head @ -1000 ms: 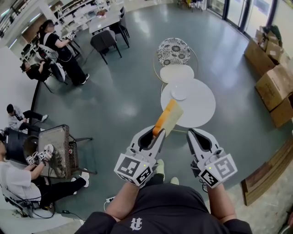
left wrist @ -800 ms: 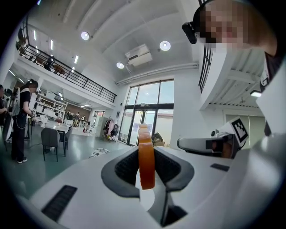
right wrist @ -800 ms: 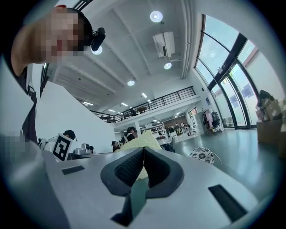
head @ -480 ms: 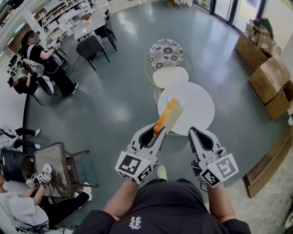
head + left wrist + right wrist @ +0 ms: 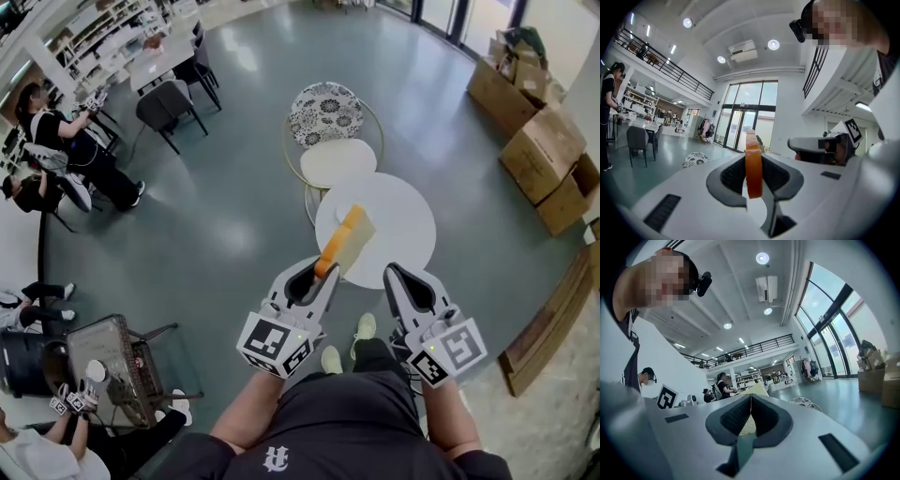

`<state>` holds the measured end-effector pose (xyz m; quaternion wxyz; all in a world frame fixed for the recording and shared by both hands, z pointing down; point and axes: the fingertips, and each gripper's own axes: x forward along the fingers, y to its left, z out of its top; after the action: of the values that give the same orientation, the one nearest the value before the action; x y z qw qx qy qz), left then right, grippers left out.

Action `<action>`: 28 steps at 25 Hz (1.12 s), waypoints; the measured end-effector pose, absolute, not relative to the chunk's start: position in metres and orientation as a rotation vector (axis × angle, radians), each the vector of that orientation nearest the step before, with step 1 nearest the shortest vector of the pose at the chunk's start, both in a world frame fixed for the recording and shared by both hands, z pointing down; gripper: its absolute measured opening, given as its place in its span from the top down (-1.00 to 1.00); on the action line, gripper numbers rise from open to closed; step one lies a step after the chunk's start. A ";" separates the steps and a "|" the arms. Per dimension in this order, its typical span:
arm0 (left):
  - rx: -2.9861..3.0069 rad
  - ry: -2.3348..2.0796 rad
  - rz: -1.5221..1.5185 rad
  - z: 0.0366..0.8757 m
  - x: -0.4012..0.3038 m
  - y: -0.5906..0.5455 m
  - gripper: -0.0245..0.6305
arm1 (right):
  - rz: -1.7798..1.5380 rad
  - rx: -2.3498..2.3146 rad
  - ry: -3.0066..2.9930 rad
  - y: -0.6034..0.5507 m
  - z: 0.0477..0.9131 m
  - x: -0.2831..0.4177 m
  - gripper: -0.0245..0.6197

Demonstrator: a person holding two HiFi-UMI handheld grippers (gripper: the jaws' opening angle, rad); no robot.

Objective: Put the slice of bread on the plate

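Note:
My left gripper (image 5: 322, 270) is shut on a slice of bread (image 5: 349, 239) with an orange crust, held on edge and sticking out ahead of the jaws. In the left gripper view the bread (image 5: 753, 164) stands upright between the pads. The slice hangs over the near left part of a round white table (image 5: 398, 225). I cannot make out the plate on the table; the bread covers that spot. My right gripper (image 5: 395, 274) is beside the left one, level, shut with nothing in it (image 5: 751, 411). Past its closed jaws the bread's pale face (image 5: 757, 390) shows.
A smaller round white table (image 5: 337, 161) and a patterned chair (image 5: 325, 111) stand beyond the big table. Cardboard boxes (image 5: 539, 141) are stacked at the right. People sit at desks at the far left (image 5: 75, 141). A wire-frame chair (image 5: 103, 352) is at the lower left.
Both grippers have travelled toward the round table, which now lies nearer below the bread. The left gripper still holds the slice; the right stays shut.

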<state>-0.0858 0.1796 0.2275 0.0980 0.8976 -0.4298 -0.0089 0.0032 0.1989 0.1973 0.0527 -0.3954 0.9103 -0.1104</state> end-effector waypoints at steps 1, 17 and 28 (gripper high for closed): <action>2.652 -1.271 -0.022 0.231 -0.084 0.176 0.64 | -0.335 -1.199 2.768 0.195 0.199 0.005 0.90; 2.556 -1.293 0.060 0.280 -0.051 0.025 0.64 | -0.385 -1.070 2.814 0.031 0.218 0.026 0.90; 2.383 -1.237 0.116 0.352 -0.037 -0.057 0.64 | -0.507 -1.057 2.832 -0.061 0.255 0.050 0.90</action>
<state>-0.0371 -0.0566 0.3522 0.2252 0.8640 -0.4484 0.0419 0.0499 -0.0613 0.2546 0.0381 -0.3445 0.9233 -0.1654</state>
